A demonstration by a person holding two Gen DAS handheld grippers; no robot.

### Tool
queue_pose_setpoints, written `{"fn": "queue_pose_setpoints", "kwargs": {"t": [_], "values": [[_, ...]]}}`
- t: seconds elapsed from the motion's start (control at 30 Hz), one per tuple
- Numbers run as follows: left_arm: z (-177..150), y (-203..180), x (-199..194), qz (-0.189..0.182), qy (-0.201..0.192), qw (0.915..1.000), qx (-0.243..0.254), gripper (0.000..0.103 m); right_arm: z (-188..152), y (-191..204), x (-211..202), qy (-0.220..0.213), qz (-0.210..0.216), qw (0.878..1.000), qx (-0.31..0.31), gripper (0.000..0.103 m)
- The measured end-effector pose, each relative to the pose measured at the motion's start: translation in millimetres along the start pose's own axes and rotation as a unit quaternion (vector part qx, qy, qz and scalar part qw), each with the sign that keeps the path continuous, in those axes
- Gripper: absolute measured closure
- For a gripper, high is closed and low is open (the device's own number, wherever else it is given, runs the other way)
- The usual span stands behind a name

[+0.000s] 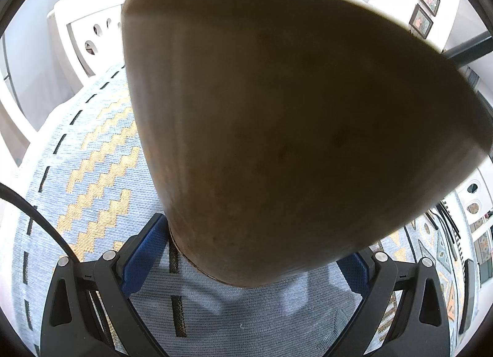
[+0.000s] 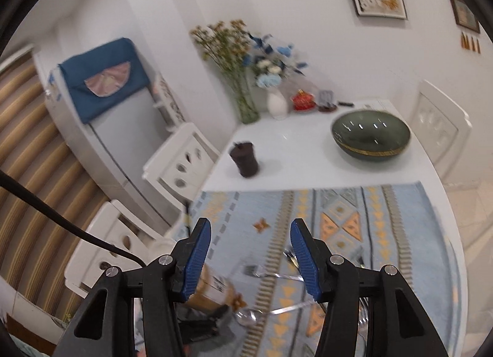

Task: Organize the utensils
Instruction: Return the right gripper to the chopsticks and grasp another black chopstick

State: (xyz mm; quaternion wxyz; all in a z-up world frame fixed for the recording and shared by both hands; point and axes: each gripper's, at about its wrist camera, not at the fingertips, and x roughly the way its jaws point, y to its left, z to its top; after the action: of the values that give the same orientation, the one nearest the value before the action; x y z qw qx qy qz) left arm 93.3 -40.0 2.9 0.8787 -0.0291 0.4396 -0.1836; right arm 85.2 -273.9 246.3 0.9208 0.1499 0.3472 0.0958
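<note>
You are working over the patterned placemat on the white counter, and the main risk is sitting in your left gripper: the brown wooden holder is tilting between its fingers, and they are standing wide around its narrow base, so a slip or a further tilt could be letting it roll off the mat. The left wrist view is showing the blue pads right against the base on both sides, so I am reading that as a grip, though contact on the right pad is partly hidden. Your right gripper is holding nothing; its fingers are standing about halfway apart with only the mat showing between them. The utensils are lying loose low on the placemat: a fork just beneath the right fingers and a spoon nearer you, with more metal pieces blurred at the right edge. The picture is blurring, so a hurried reach could be nudging the fork aside or catching 2 pieces at once, and the thin handles are lying flat, leaving little for the pads to bite on
</note>
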Motion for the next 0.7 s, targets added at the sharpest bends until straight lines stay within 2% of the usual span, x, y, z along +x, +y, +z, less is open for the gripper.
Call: {"fn": "queue_pose_setpoints", "kwargs": {"t": [0.27, 0.4, 0.57, 0.7], "values": [[0, -1, 0, 0.000, 0.000, 1.0000, 0.000, 0.003, -27, -30, 31, 0.060, -0.025, 0.998, 0.007, 0.051], [0, -1, 0, 0.000, 0.000, 1.0000, 0.000, 0.003, -41, -42, 60, 0.097, -0.031, 0.995, 0.001, 0.051], [0, -1, 0, 0.000, 0.000, 1.0000, 0.000, 0.003, -60, -50, 117, 0.158, -0.045, 0.986, -0.025, 0.065], [0, -1, 0, 0.000, 0.000, 1.0000, 0.000, 0.003, -74, -57, 157, 0.206, -0.039, 0.977, -0.043, 0.066]]}}
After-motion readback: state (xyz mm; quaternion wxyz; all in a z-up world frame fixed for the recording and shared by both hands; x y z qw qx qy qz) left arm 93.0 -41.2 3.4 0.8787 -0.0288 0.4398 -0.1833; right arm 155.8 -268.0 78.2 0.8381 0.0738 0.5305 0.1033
